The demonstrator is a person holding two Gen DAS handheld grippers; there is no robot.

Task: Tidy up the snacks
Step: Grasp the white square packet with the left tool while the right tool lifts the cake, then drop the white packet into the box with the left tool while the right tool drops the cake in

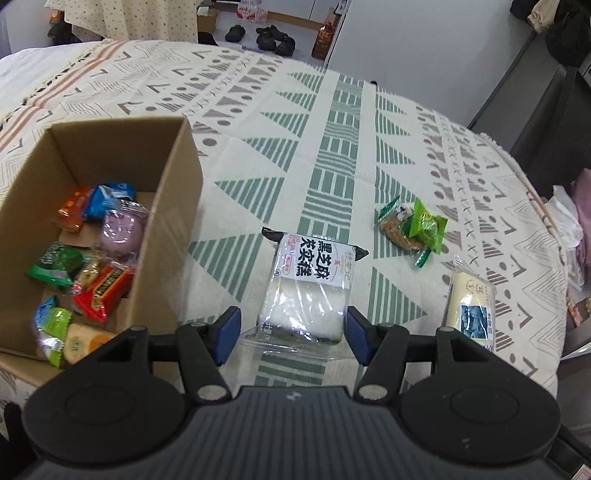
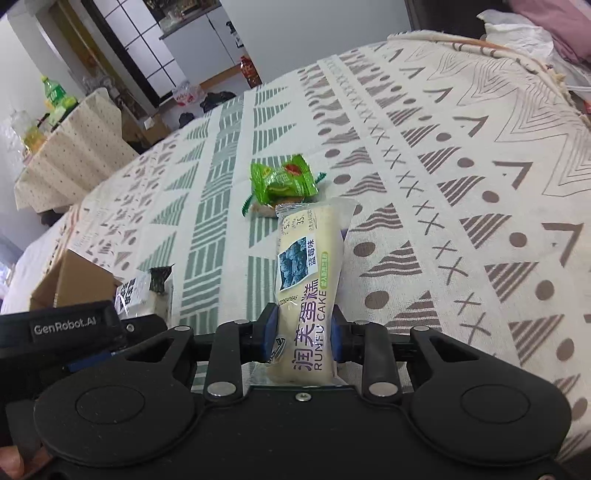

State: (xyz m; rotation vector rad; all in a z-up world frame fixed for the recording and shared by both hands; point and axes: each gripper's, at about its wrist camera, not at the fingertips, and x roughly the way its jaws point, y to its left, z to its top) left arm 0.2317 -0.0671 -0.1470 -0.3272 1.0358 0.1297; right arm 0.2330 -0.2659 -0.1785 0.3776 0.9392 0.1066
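My left gripper is shut on a white black-sesame cake pack, blue pads against its wrapper sides. To its left stands an open cardboard box holding several wrapped snacks. In the right wrist view my right gripper is shut on a cream Runfu blueberry cake pack, which sticks out forward over the cloth. This pack also shows in the left wrist view. Beyond it, a green snack packet lies on the cloth atop a brownish biscuit pack.
A patterned cloth covers the table, whose edge curves down at the right. A second covered table with bottles stands far left. Shoes lie on the floor beyond. A white plastic bag lies at the far right.
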